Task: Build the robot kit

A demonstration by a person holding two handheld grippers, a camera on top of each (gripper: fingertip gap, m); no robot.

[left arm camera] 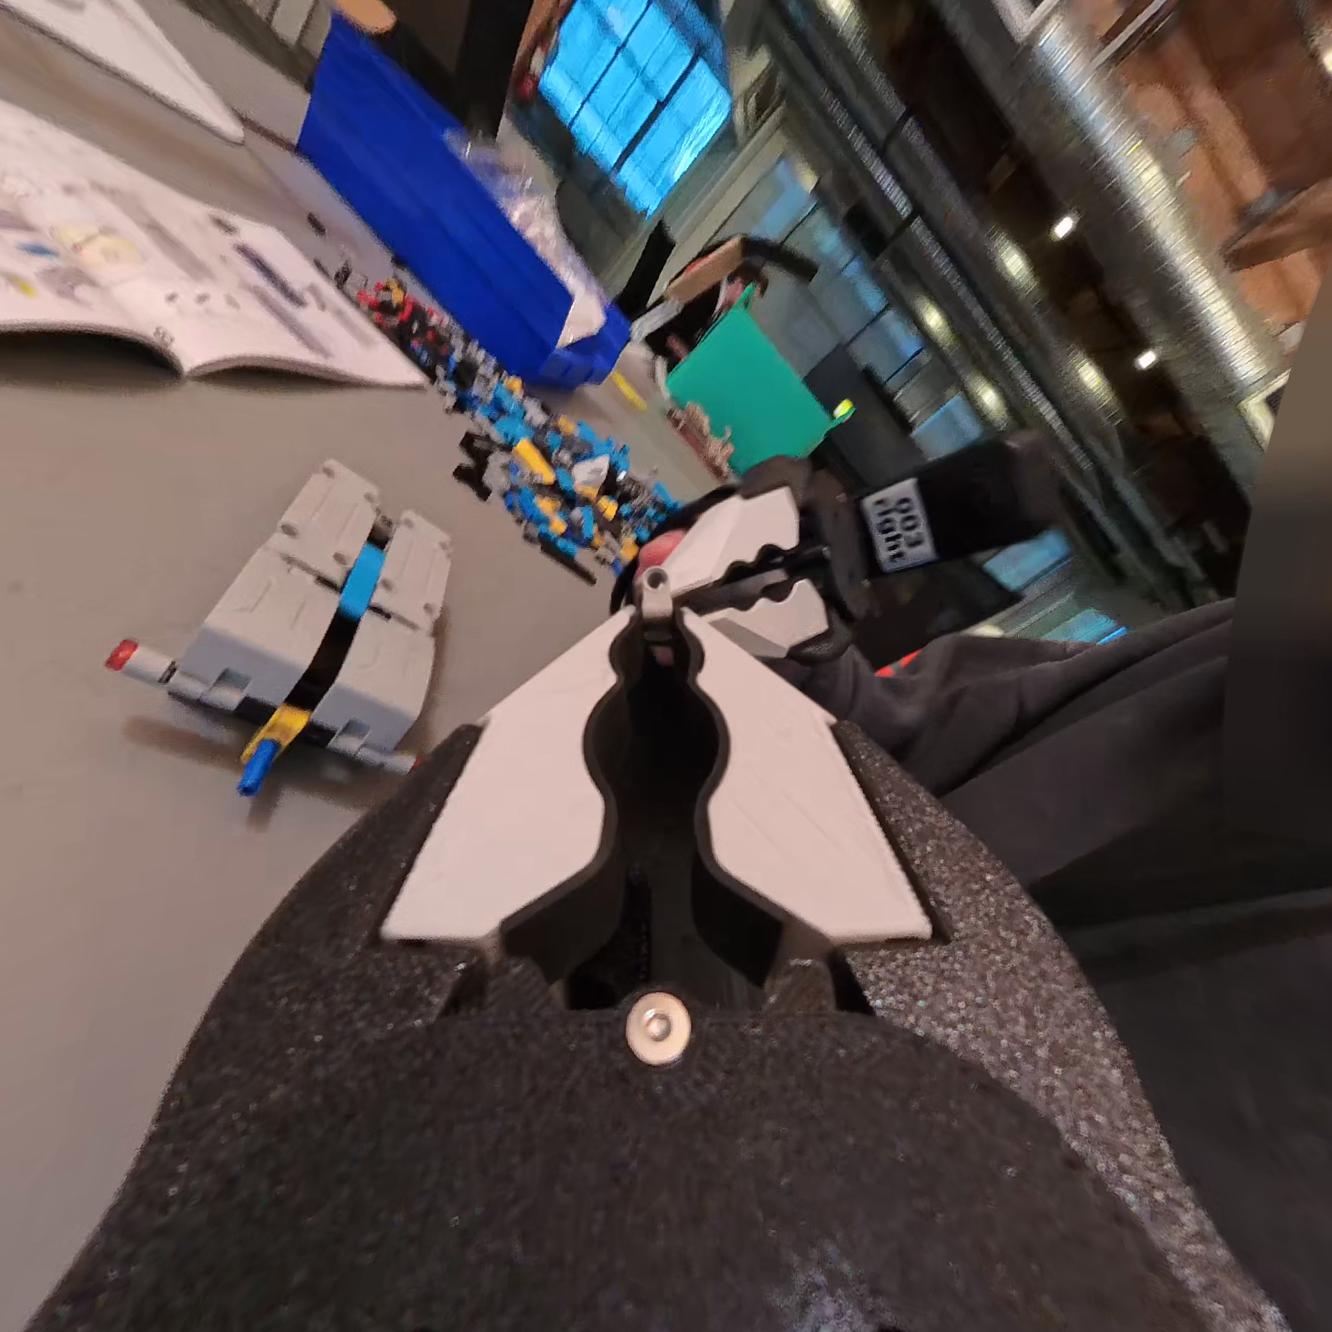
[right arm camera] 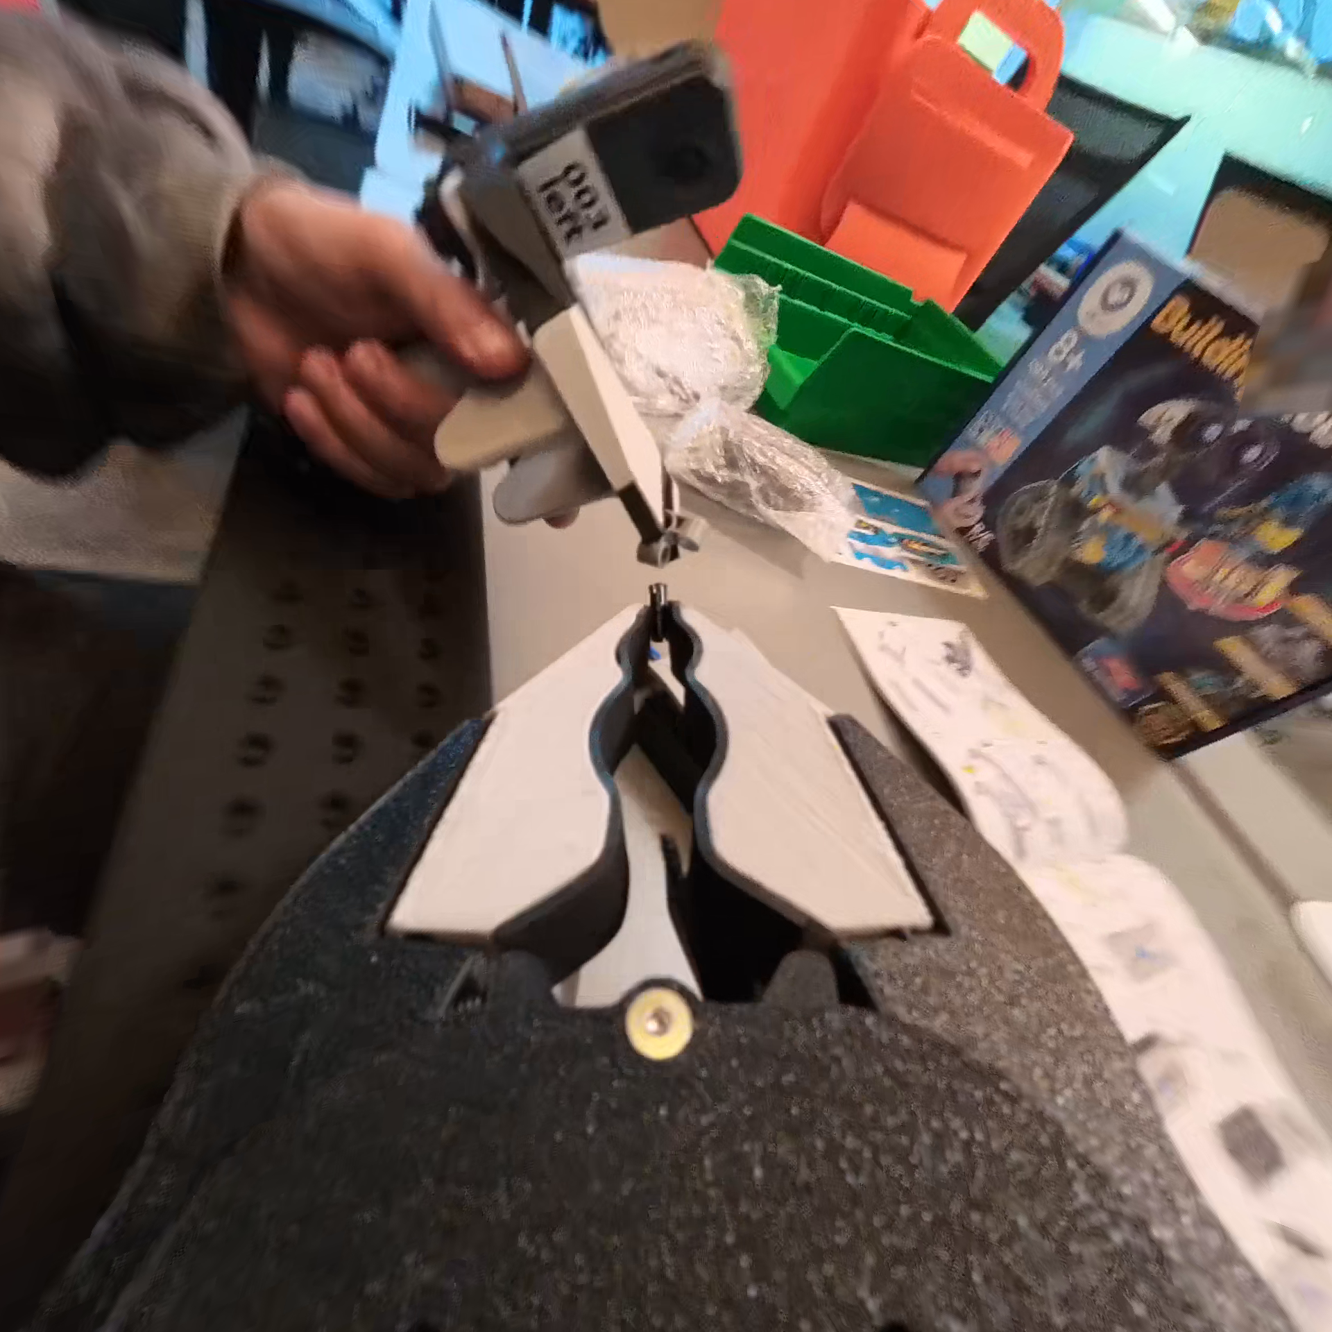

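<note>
My left gripper (left arm camera: 657, 620) is shut on a small grey connector piece (left arm camera: 656, 595), held in the air above the grey table (left arm camera: 144, 829). It also shows in the right wrist view (right arm camera: 667, 537), held by a hand (right arm camera: 346, 324), with the grey piece (right arm camera: 659, 551) at its tip. My right gripper (right arm camera: 657, 613) is shut on a small black pin (right arm camera: 656, 600), whose tip sits just below the grey piece with a small gap between them. The right gripper shows in the left wrist view (left arm camera: 728, 576), just behind the grey piece. A partly built grey brick assembly (left arm camera: 317, 627) lies on the table to the left.
A pile of small loose bricks (left arm camera: 548, 468) lies beside a blue bin (left arm camera: 447, 209) and an open instruction booklet (left arm camera: 166, 281). In the right wrist view there are a clear plastic bag (right arm camera: 692, 346), a green bin (right arm camera: 865, 353), an orange bag (right arm camera: 901, 130), a toy box (right arm camera: 1168, 490) and instruction pages (right arm camera: 1009, 778). My left and right fingertips are right by each other.
</note>
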